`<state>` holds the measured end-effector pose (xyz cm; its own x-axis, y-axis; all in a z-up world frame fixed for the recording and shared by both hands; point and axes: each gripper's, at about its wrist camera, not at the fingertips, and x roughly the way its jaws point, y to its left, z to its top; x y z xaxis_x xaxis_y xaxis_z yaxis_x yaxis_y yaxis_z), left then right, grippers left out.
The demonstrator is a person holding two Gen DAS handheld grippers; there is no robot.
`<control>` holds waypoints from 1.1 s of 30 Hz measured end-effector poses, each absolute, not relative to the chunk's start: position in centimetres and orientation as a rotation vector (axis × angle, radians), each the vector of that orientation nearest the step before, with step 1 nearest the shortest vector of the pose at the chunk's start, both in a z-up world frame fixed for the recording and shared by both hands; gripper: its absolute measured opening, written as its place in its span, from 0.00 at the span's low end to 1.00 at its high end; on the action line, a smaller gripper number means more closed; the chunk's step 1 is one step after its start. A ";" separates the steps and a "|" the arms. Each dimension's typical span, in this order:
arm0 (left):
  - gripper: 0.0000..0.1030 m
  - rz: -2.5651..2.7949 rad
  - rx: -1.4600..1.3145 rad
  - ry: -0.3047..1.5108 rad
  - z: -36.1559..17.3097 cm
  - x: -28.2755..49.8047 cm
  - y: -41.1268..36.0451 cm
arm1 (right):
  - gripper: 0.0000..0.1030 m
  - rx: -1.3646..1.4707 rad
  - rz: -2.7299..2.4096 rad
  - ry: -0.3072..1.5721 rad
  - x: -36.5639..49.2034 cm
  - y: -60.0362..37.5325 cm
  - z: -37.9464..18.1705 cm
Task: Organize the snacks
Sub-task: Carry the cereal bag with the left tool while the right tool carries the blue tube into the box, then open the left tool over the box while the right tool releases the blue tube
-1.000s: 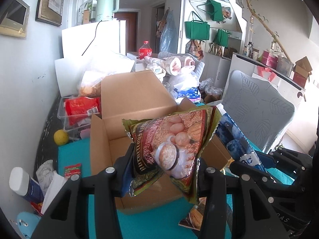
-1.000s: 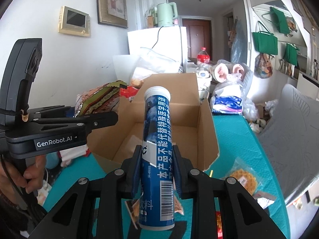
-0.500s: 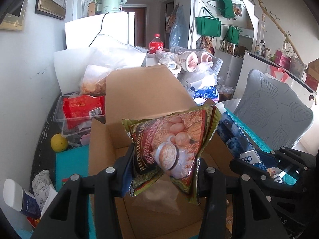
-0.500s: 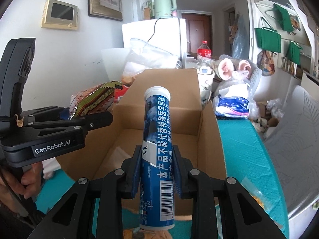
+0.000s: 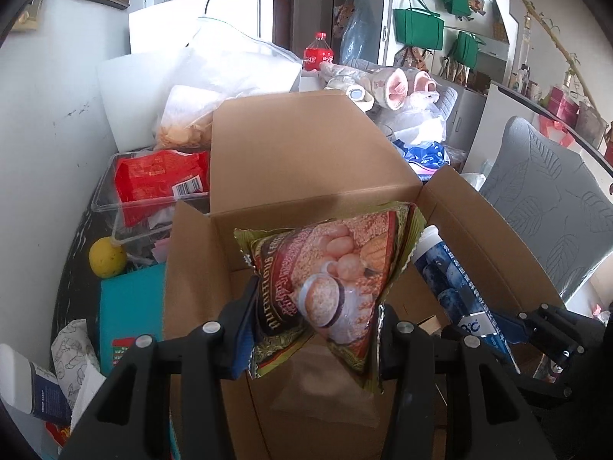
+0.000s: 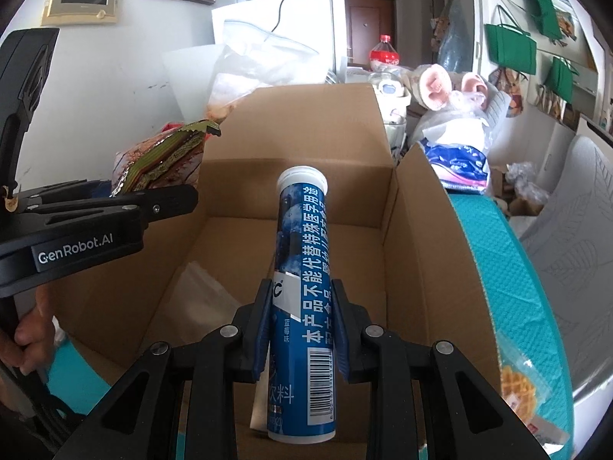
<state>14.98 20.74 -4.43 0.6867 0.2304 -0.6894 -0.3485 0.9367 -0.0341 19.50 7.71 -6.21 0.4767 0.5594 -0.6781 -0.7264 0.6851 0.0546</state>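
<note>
Clear bin (image 5: 111,207), lemon (image 5: 107,261) left of open box (image 5: 306,145)

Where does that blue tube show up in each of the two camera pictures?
Left wrist view: blue tube at right, slanting over the cardboard box.
Right wrist view: blue tube dead centre, pinched in the right tool.
Shared landmark: the red-capped cola bottle behind the box.

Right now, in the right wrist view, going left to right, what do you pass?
Left gripper holding the cereal packet → blue tube in the right gripper over the cardboard box → waffle packet.
</note>
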 end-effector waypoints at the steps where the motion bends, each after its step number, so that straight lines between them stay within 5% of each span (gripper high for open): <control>1: 0.45 0.329 -0.164 0.751 -4.6 15.0 20.8 | 0.27 -0.272 0.785 0.729 19.4 7.9 -6.5; 20: 0.46 0.324 -0.159 0.878 -7.4 16.7 20.2 | 0.28 -0.353 0.723 0.787 19.6 8.5 -8.3; 33: 0.61 0.351 -0.132 0.888 -6.1 15.9 19.4 | 0.51 -0.381 0.715 0.752 18.3 7.9 -6.7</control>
<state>15.86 19.42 -6.14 0.5783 0.2453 -0.7781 -0.3538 0.9348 0.0317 18.26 7.88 -6.69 0.5144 0.4492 -0.7305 -0.7074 0.7038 -0.0654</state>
